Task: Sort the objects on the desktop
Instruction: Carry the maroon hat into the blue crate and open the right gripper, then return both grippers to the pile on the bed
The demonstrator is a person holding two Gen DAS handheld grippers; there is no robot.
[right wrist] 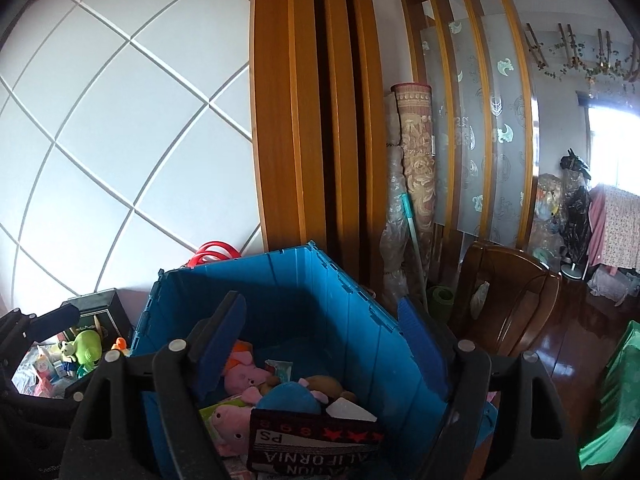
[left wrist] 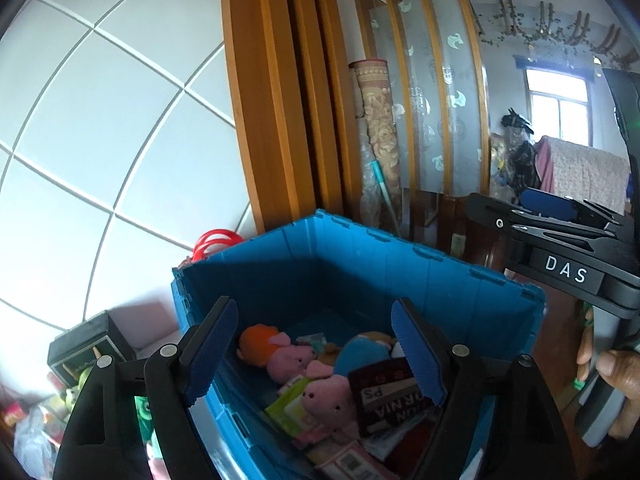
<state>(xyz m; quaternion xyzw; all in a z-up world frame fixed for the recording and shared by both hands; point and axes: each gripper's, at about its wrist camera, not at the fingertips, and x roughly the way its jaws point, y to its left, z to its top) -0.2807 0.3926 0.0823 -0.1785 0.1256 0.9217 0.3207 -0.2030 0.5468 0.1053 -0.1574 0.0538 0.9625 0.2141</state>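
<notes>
My left gripper [left wrist: 316,354] stands released, blue pads apart with nothing between them, poised over the near rim of the blue crate [left wrist: 440,280]. My right gripper [right wrist: 324,348] is likewise released and empty, jaws wide, over the same crate from the other side (it also shows side-on at the right edge of the left wrist view, "DAS" on its body, my hand [left wrist: 618,384] around the handle). Inside the crate: pink pig plush toys [left wrist: 324,396], one with an orange part, a blue plush [right wrist: 288,398], a dark pouch [right wrist: 316,444] lettered "CALIFORNIA" lying on top of the pile, a green-and-white packet [left wrist: 290,406], and some flat cards or booklets too jumbled to tell apart. Behind the crate, a red hoop [left wrist: 212,242] against the white panelled wall [left wrist: 120,120]. Left of the crate, a black box [left wrist: 92,344] and a green toy [right wrist: 86,346] among small clutter. Right of it, a wooden chair [right wrist: 508,304] on dark glossy floor.
</notes>
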